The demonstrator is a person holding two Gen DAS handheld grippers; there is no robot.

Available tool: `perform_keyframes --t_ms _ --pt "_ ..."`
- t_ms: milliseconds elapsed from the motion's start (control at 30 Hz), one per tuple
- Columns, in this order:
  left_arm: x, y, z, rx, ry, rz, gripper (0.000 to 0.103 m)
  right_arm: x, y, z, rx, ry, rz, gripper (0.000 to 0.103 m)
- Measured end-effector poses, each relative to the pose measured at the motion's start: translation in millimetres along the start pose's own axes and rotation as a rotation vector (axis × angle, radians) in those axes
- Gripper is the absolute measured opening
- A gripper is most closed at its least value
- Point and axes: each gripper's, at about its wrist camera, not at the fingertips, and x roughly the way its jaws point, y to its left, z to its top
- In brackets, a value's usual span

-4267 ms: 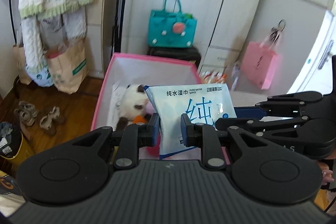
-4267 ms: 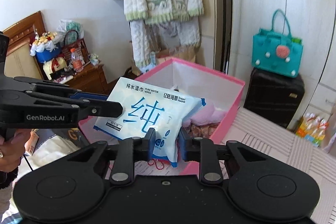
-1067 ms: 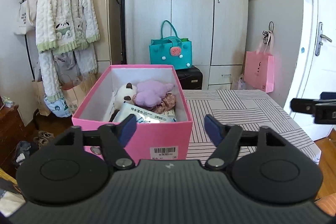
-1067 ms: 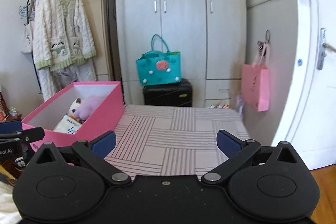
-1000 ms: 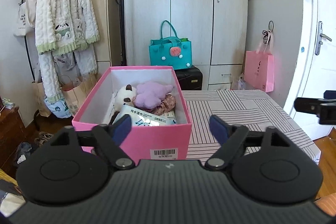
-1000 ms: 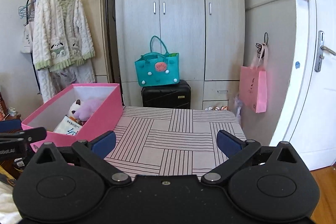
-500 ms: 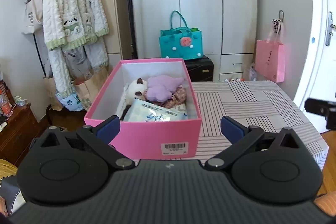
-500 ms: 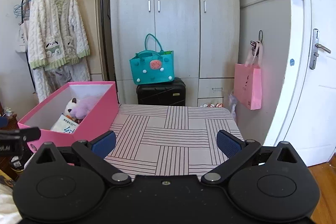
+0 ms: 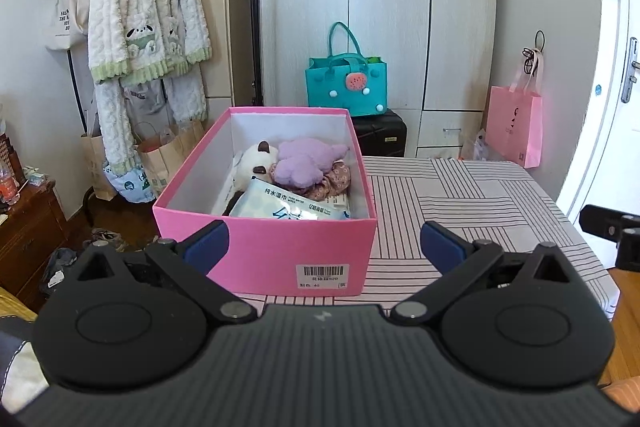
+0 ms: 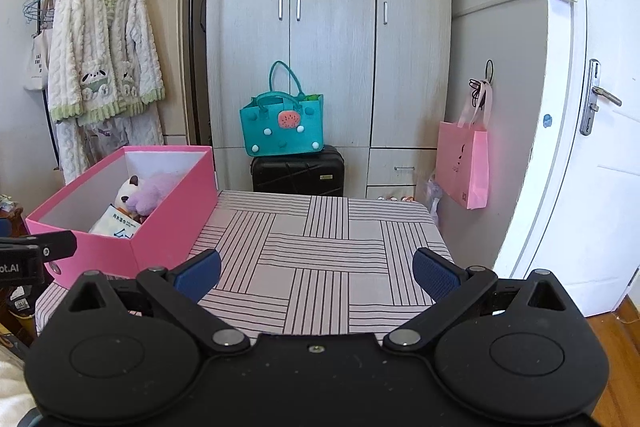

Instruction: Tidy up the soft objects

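Lying in the near end of the pink box [image 9: 256, 251], the pack of wet wipes [image 9: 290, 205] rests flat against a black-and-white plush toy [image 9: 254, 163] and a purple plush [image 9: 304, 163], with a patterned cloth [image 9: 340, 179] tucked at the right wall. In the left wrist view the box sits at centre frame on the striped tabletop [image 9: 460, 195], just beyond the left gripper [image 9: 322, 243], whose blue-padded fingers are spread wide with nothing between them. In the right wrist view the box stands at the left edge of the frame and the right gripper [image 10: 316, 271] hangs, jaws equally wide and empty, over bare tabletop well to its right. Behind, a teal handbag [image 10: 282, 125] sits on a black suitcase [image 10: 298, 171] against grey wardrobes.
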Motion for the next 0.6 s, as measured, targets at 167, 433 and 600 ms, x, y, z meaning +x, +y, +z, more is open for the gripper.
perform_keyframes --t_ms 167,433,600 --pt "1.5 -4.5 -4.4 0.018 0.006 -0.01 0.103 0.6 1.5 -2.7 -0.014 -0.002 -0.02 0.103" --pt "0.6 -10.2 -8.7 0.044 -0.01 -0.004 0.103 -0.5 2.5 -7.9 -0.034 -0.021 -0.042 0.103" --pt "0.5 -13.4 -11.0 0.054 -0.019 0.003 0.103 -1.1 2.1 -10.8 -0.043 -0.035 -0.062 0.103"
